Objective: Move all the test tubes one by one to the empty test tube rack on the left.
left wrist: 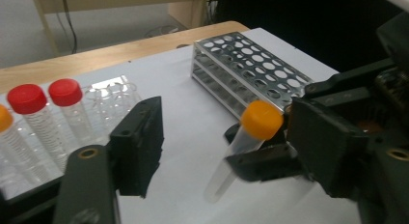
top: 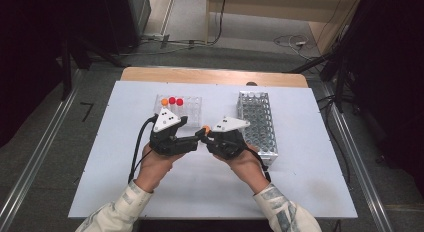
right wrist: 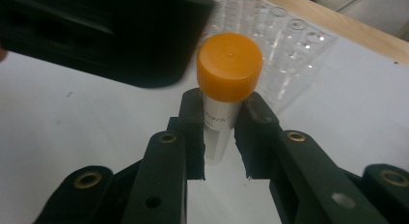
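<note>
– Where's the tube?
– The right gripper (right wrist: pixel 219 137) squeezes the orange-capped tube (right wrist: pixel 226 84) above the white table (top: pixel 300 192). The left gripper (left wrist: pixel 217 151) looks part open, holding nothing.
– And around?
– Grey floor (top: pixel 45 157), I think.

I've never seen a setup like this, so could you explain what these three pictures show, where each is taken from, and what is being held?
A person sits at a white table holding a hand-operated gripper in each hand. One picture looks down from above; the other two come from cameras riding on each gripper. The right gripper is shut on an orange-capped tube. The left gripper is open beside that tube, not yet pressing it. On the table stand a clear rack with capped tubes and an empty metal rack.
</note>
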`<state>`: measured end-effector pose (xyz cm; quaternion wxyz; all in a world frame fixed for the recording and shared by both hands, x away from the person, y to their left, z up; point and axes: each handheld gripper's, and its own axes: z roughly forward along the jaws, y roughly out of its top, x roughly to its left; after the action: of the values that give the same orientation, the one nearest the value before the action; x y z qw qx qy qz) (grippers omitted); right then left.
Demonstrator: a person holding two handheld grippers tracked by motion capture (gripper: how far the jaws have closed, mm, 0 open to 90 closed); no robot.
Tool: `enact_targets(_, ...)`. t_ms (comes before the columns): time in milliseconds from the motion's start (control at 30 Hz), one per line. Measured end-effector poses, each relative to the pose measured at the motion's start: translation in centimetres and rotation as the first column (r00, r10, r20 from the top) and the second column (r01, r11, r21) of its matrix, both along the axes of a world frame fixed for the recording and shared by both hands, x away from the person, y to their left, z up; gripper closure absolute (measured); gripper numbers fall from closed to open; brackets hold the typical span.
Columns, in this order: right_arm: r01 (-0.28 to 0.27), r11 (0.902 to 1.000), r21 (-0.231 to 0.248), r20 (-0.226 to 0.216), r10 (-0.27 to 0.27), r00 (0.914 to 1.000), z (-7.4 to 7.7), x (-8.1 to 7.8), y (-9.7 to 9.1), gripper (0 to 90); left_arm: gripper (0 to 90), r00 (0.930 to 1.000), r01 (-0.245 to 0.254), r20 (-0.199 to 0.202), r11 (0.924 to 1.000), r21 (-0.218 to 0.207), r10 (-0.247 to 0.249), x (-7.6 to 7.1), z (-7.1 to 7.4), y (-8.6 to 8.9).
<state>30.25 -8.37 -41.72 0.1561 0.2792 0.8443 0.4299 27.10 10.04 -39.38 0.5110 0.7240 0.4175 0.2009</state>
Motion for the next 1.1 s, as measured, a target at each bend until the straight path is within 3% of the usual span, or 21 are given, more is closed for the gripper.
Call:
enact_targets(167,-0.022,0.9998,0.003,-0.008,0.022,0.9997,-0.24,-0.26,0.94,71.4,46.5,0.9996,0.026,-0.012,0.9995,0.020,-0.026,0.09,-0.48,-0.05)
enact_targets(500,-0.025,0.9997,0.006,-0.017,0.025,0.9995,-0.32,-0.27,1.10,71.4,66.8,0.9981,0.059,-0.016,0.9979,0.027,-0.059,0.19,-0.81,-0.24)
enact_targets(900,-0.027,0.9996,0.011,-0.019,0.027,0.9994,-0.29,-0.27,1.03,70.9,69.5,0.9981,0.061,-0.008,0.9975,0.035,-0.061,0.09,-0.78,-0.29)
enact_targets(1100,-0.041,0.9987,0.030,-0.032,0.042,0.9986,-0.31,-0.18,0.86,60.5,69.6,0.9981,0.062,-0.004,0.9976,0.032,-0.062,0.04,-0.66,-0.24)
